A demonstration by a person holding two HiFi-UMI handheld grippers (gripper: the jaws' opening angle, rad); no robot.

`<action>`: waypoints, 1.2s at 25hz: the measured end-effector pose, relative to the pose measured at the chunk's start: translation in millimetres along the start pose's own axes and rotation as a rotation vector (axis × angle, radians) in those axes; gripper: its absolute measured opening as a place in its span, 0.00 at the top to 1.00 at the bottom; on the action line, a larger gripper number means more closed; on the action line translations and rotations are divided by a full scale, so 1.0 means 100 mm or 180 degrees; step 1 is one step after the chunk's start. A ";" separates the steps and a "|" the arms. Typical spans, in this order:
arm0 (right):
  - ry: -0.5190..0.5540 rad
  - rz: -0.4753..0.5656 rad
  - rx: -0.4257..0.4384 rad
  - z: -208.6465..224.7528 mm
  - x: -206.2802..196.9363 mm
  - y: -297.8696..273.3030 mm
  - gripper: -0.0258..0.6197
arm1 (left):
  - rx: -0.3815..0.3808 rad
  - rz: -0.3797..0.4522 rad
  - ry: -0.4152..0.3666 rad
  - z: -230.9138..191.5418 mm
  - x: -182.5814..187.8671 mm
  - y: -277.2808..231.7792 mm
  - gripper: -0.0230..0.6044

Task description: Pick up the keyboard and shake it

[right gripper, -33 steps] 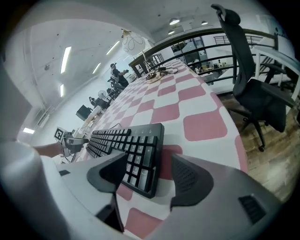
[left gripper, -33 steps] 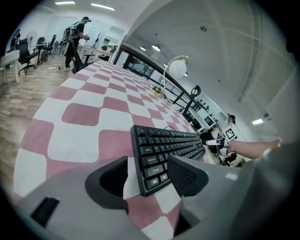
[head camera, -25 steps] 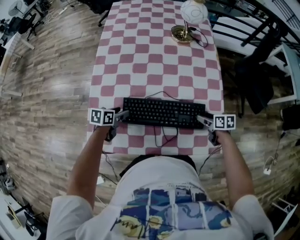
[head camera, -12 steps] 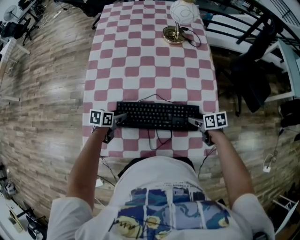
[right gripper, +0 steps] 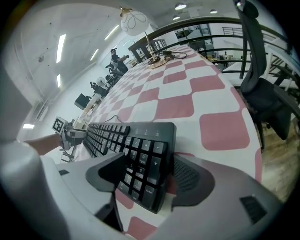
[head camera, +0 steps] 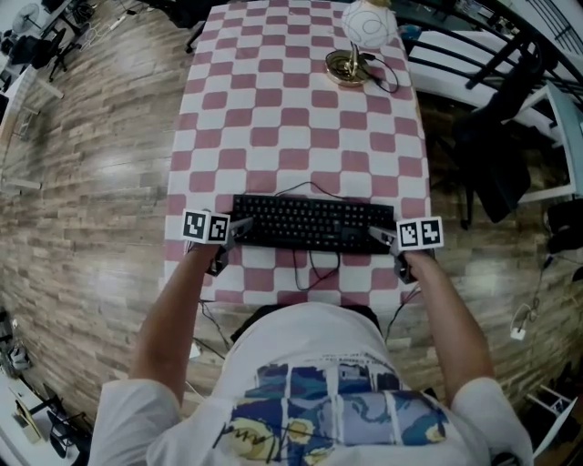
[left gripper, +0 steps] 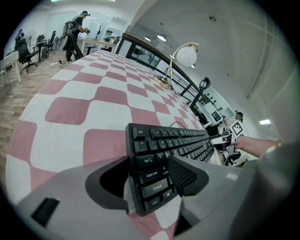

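**Black keyboard clamped at both ends**

Black and long, the keyboard (head camera: 314,221) is lying crosswise over the near end of the pink-and-white chequered worktop (head camera: 291,118). From these views I cannot tell whether it is resting on the cloth or held just clear of it. At the keyboard's left end, the left gripper (head camera: 239,227) is grasping it, fingers clenched across the Caps Lock and Shift keys. At the keyboard's right end, the right gripper (head camera: 378,235) is doing the same, its fingers clenched across the number pad. Just on the near side of the keyboard, a thin dark cable (head camera: 314,264) is looping over the cloth. Well beyond the keyboard, at the worktop's far end, a lamp (head camera: 369,23) with a white globe shade and brass base is standing.
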State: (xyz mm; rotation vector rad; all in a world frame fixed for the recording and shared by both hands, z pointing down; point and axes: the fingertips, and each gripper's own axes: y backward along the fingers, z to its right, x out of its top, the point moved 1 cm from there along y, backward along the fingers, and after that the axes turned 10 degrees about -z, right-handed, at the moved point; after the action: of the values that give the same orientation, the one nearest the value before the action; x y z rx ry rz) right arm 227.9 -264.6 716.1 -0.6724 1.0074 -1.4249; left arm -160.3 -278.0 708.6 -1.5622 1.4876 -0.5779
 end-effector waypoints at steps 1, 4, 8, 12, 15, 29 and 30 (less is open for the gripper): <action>0.0009 0.0005 -0.0005 0.00 0.00 0.00 0.48 | 0.0001 0.0000 0.0010 0.00 0.00 0.00 0.56; 0.0076 0.0036 -0.0009 -0.03 0.00 0.02 0.48 | 0.0013 -0.0007 0.0052 -0.01 -0.02 0.00 0.56; 0.0195 0.0101 -0.0065 -0.05 0.02 0.07 0.49 | 0.0060 0.0052 0.0034 0.00 -0.04 0.04 0.56; 0.0402 0.0262 -0.0142 -0.12 0.10 0.17 0.50 | 0.0068 0.0166 -0.0026 0.03 -0.02 0.13 0.56; 0.0617 0.0440 -0.0250 -0.19 0.20 0.30 0.53 | 0.0085 0.0332 -0.0046 0.06 0.05 0.24 0.56; 0.1152 0.1327 -0.0484 -0.51 0.67 0.98 0.55 | 0.0280 0.1097 -0.0438 0.32 0.51 0.92 0.57; 0.1198 0.1409 -0.0513 -0.55 0.71 1.05 0.55 | 0.0285 0.1152 -0.0477 0.36 0.56 0.98 0.57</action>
State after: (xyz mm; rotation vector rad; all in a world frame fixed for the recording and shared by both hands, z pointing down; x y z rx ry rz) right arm 221.2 -315.5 587.3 -0.2676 1.4753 -1.1027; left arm -174.9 -312.0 596.0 -1.2012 1.5581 -0.3057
